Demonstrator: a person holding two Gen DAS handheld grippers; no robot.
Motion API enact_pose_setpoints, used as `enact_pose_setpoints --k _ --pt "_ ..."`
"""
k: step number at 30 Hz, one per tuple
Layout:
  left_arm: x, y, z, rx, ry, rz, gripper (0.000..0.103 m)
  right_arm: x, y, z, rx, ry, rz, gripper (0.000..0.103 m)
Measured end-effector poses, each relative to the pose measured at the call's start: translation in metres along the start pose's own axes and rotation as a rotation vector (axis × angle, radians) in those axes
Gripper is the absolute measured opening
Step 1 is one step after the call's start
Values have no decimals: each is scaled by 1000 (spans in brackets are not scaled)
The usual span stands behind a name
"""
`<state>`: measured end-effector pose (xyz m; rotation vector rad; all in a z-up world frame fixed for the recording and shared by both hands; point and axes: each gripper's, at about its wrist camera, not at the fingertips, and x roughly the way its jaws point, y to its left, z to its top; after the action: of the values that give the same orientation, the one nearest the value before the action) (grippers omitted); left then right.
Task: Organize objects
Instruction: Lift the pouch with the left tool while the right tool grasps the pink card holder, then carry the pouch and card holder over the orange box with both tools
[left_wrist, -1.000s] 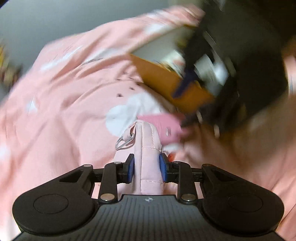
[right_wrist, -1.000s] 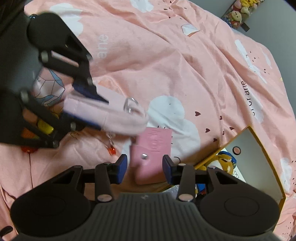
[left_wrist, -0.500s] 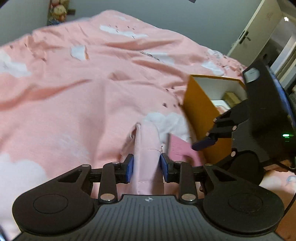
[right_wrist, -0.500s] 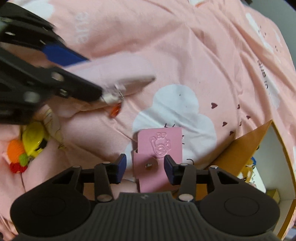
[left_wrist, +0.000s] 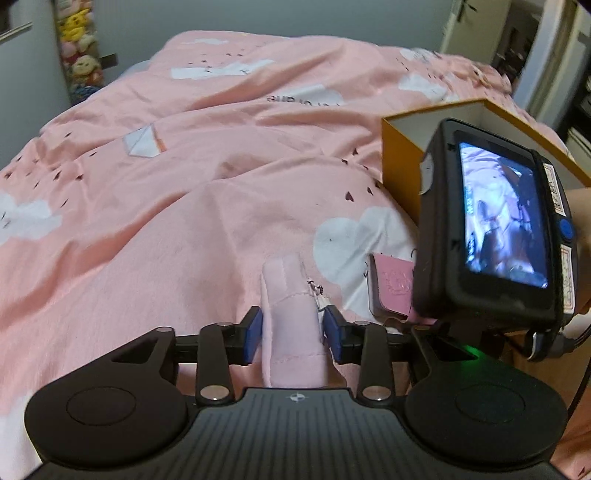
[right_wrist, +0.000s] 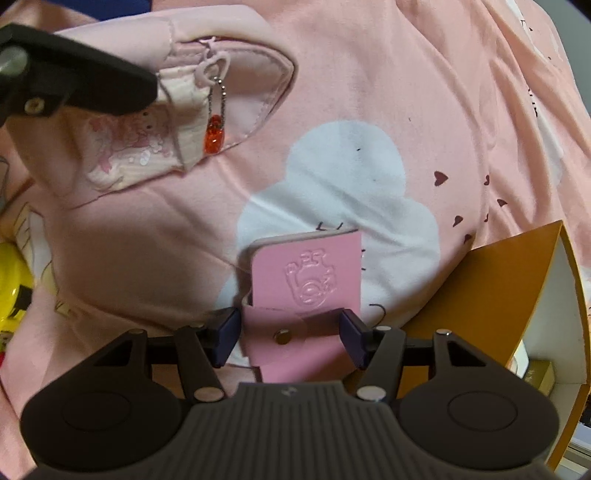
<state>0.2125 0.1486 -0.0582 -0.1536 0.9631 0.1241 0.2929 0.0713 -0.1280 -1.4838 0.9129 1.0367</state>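
Note:
My left gripper (left_wrist: 293, 332) is shut on a pale pink zip pouch (left_wrist: 291, 317) and holds it above the bed. In the right wrist view the pouch (right_wrist: 177, 107) hangs at the upper left with a red charm (right_wrist: 214, 138) on its zip. My right gripper (right_wrist: 288, 334) is open around a pink snap wallet (right_wrist: 303, 288) that lies on the bedspread; the jaws stand a little apart from its sides. The wallet (left_wrist: 391, 288) also shows in the left wrist view, next to the right gripper's body. An orange box (right_wrist: 509, 295) with a white inside stands open just right of the wallet.
A pink cloud-print bedspread (left_wrist: 184, 177) covers the bed. A yellow toy (right_wrist: 11, 288) lies at the far left of the right wrist view. Plush toys (left_wrist: 79, 55) stand on a shelf beyond the bed. The box (left_wrist: 399, 155) holds small items.
My left gripper has lifted and swung the pouch, so its view now looks along the bed. My right gripper has moved lower and closer over the wallet, jaws still open.

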Motion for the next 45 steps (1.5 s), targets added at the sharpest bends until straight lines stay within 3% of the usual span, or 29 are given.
enact_pose_setpoints --k 4,10,14,19,25,30,33,38,45 --pt "9 -2 3 39 30 -1 46 3 2 1 -10 -6 -31 60" --pt "10 2 2 28 44 -10 46 -17 -5 -14 1 -49 -16 35" --pt "11 3 5 17 58 -13 46 -35 -24 -22 31 -77 -17 25" --pt "13 2 6 7 71 -14 45 -38 -48 -19 134 -87 23 24" --pt "9 2 3 -4 78 2 37 -39 -39 -21 123 -125 -15 22" --pt "-7 6 -2 -56 27 -7 32 -74 -49 -42 186 -239 33 20" --pt "-22 6 -2 -98 -16 -49 31 -105 -61 -61 271 -325 104 19" --pt "-52 -5 9 -128 -113 -108 30 -147 -80 -94 375 -434 153 19" --pt "-82 -41 35 -135 -221 -220 30 -182 -110 -160 520 -513 151 18"
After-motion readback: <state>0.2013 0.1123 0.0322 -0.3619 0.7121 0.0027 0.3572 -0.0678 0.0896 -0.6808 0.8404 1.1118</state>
